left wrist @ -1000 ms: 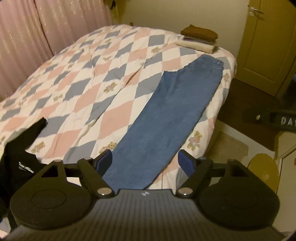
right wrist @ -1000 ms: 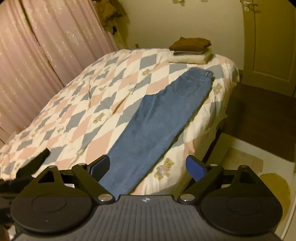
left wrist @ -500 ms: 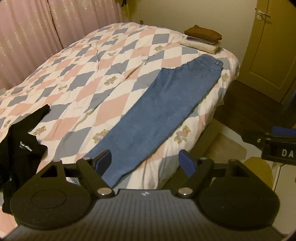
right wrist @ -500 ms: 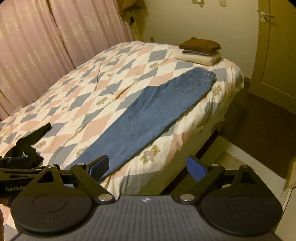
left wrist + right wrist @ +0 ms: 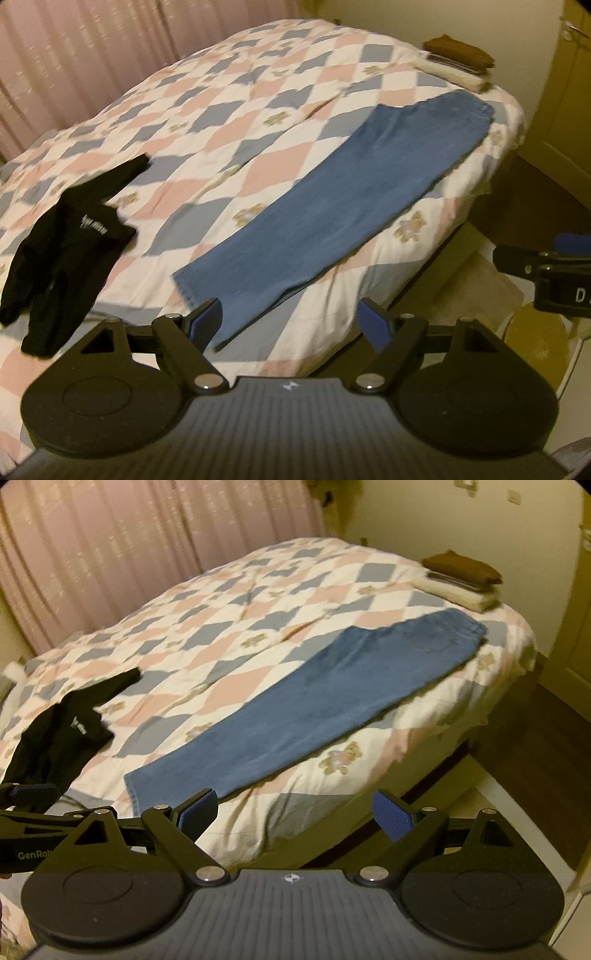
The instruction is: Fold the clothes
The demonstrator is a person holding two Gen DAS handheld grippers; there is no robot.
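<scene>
Jeans (image 5: 332, 206): laid out long on the quilt (image 5: 229, 110), one leg stacked on the other, lengthwise halving apparently made; hem end nearest the grippers, waistband (image 5: 476, 107) far off toward the folded pile; that lie would fit either a garment smoothed out for its crosswise folds or one simply set down so
Left gripper (image 5: 291, 319): jaws spread wide, nothing between the blue pads; held just short of the jeans' hem (image 5: 184, 288), above the bed's near edge, likely so both hem corners stay in sight
Right gripper (image 5: 293, 810): likewise wide open and empty; hanging off the jeans' right long side, out past the mattress edge over the floor; it shows at the right rim of the left wrist view
Jeans' edges: hem edge reads clean and straight despite the blur; right long edge runs close along the bed's drop, the quilt sagging just beyond it; left long edge borders bare quilt
Open room: broad stretch of quilt left of the jeans, free for swinging cloth over; little margin on the jeans' right side
Black garment (image 5: 70, 240): crumpled, well left of the jeans' hem, clear of them
Folded pile (image 5: 458, 62): brown piece atop cream, just beyond the jeans' waistband, near the bed's far corner
Curtain (image 5: 129, 554): far left of the jeans, past the bed
</scene>
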